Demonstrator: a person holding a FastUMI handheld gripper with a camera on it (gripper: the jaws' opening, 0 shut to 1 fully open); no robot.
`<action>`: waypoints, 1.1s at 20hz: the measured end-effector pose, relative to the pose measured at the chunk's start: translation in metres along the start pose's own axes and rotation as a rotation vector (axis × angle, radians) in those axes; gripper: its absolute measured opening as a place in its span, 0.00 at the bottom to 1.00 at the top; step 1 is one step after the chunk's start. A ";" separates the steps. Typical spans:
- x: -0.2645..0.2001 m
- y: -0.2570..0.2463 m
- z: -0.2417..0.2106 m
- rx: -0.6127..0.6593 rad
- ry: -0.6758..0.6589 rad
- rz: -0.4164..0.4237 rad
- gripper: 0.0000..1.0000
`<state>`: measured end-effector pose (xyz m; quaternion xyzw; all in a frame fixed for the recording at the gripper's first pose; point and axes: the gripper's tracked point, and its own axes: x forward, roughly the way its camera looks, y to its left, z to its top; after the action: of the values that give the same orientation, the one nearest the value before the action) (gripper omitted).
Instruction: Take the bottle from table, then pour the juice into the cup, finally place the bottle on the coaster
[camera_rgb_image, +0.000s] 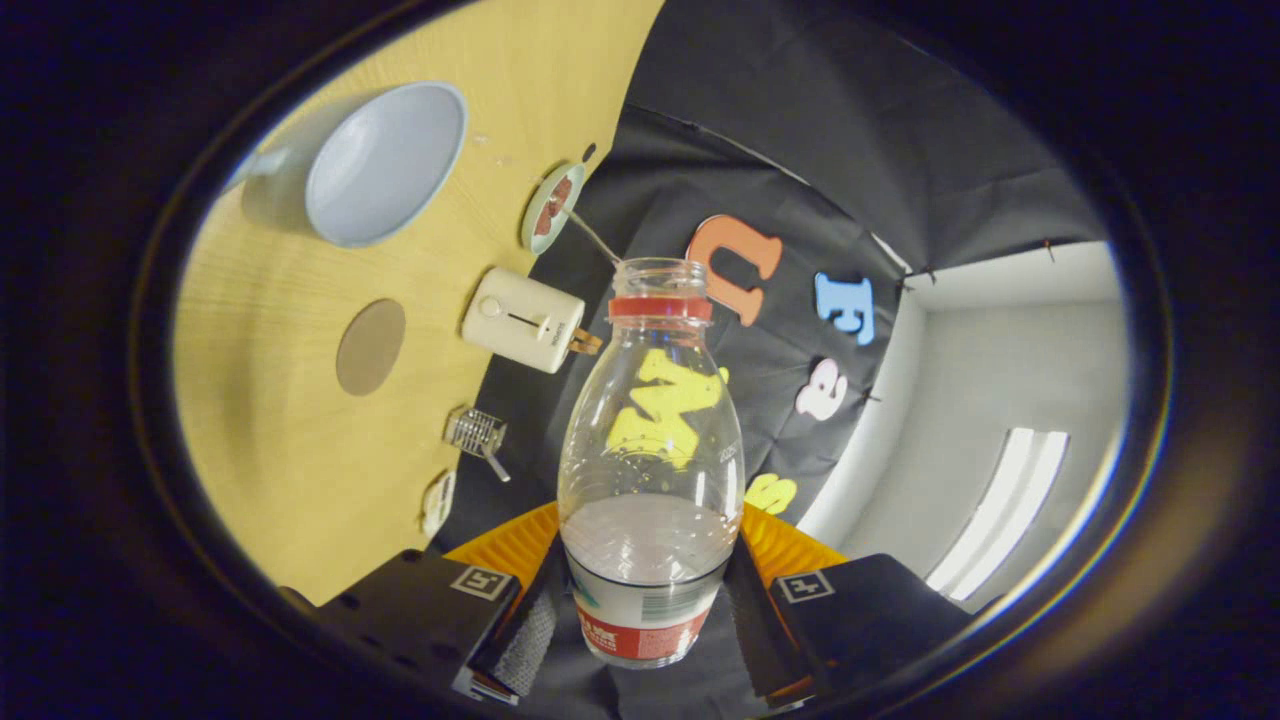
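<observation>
Claw (648, 610) closed on bottle (650, 450), both fingers (535, 625) pressed against its lower body from either side, just above and beside the labelled band. Bottle clear, uncapped, open mouth pointing away from the claw, red ring around the neck. Pale liquid filling only the lower part nearest the fingers, upper body see-through and empty. View tilted, so table (290, 470) appears as a light wood surface sweeping up beside the bottle rather than lying flat beneath it; bottle not touching the table. Cup (375, 165) pale blue-grey, wide-mouthed, resting on the table well beyond the fingers, its inside showing no liquid. Coaster (371, 346) a plain round brownish disc, flat on the wood between the cup and the claw, bare. Small cream box (522, 320) with a round knob and a slot near the table's edge, close to the bottle's neck as seen. Round lidded dish (551, 208) with something reddish inside beyond that box. Small metal wire tool (476, 432) and a small white packet (437, 503) nearer the claw along the same edge. Black cloth wall (800, 150) behind the bottle, white wall and a bright strip light (1000, 510) off to the other side.
</observation>
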<state>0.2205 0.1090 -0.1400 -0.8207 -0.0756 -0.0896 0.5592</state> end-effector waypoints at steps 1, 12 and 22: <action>-0.001 0.002 0.002 0.031 0.002 0.011 0.81; 0.003 0.022 0.006 0.611 0.114 0.202 0.82; 0.019 0.023 0.028 1.243 0.187 0.385 0.82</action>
<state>0.2458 0.1273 -0.1665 -0.3321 0.0837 0.0013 0.9395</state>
